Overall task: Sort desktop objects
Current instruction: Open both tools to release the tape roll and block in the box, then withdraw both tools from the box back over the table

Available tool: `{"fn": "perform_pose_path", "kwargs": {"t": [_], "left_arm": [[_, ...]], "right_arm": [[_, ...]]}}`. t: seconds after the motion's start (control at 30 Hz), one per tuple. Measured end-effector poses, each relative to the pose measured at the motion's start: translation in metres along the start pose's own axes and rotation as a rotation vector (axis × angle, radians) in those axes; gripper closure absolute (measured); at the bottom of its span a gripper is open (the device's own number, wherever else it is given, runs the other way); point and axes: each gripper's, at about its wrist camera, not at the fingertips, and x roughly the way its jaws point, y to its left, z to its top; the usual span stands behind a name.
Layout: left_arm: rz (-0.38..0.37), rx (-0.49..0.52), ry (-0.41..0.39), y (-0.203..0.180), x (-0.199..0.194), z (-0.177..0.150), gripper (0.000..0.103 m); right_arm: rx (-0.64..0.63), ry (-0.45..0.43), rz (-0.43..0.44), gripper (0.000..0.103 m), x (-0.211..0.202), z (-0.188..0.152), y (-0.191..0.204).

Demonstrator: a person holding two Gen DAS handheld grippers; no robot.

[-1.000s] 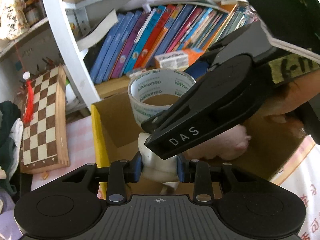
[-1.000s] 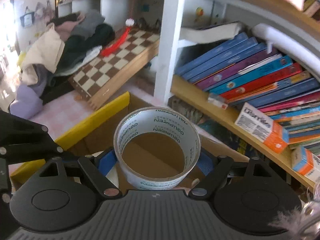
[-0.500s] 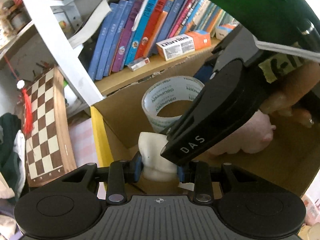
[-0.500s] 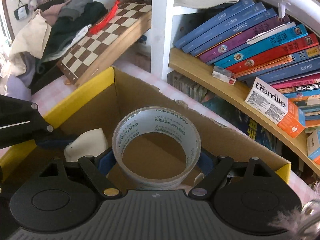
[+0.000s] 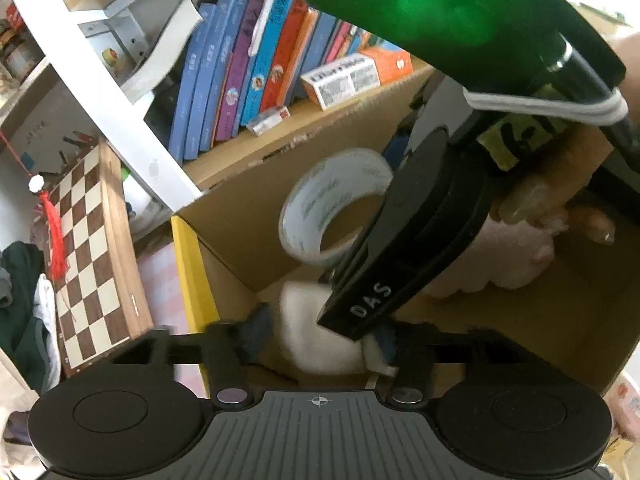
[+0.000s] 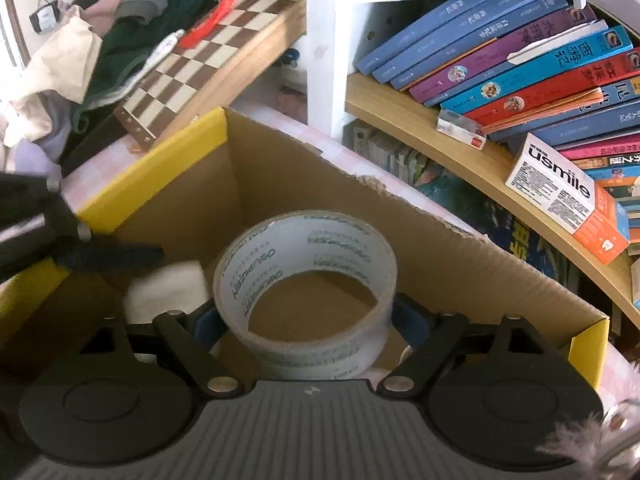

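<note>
A cardboard box with a yellow rim lies below both grippers. My right gripper is inside it, its jaws opening around a roll of clear tape. The roll tilts between the pads, which no longer press on it. My left gripper is opening too; a white lump sits loose and blurred between its fingers, clear of the left pad. The right wrist view shows that lump under a left finger. The right tool's black body hides part of the tape roll.
A pink plush lies in the box under a person's fingers. Behind the box stand a white shelf post, leaning books and a usmile carton. A chessboard and piled clothes lie to the left.
Both grippers have sunk lower into the box. The left jaws have sprung apart from the white lump. The right jaws have widened and the tape roll has tipped.
</note>
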Motion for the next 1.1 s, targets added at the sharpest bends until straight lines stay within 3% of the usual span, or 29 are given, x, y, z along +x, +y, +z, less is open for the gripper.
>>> {"fn": "perform_pose_path", "kwargs": {"t": [0.27,0.43,0.83,1.1], "left_arm": [[0.011,-0.011,-0.077,-0.003,-0.020,0.000,0.021],[0.012,-0.026,-0.132,-0.005,-0.039,-0.001,0.019],[0.013,-0.079,-0.236,-0.003,-0.090,-0.013,0.018],[0.017,-0.153,-0.323,0.008,-0.133,-0.036,0.015]], "right_arm": [[0.050,-0.076,0.043,0.007,-0.031,0.002,0.001],[0.096,-0.116,0.044,0.006,-0.051,0.001,0.004],[0.077,-0.205,-0.036,0.006,-0.097,-0.013,0.030],[0.089,-0.323,-0.087,0.006,-0.148,-0.037,0.049]]}}
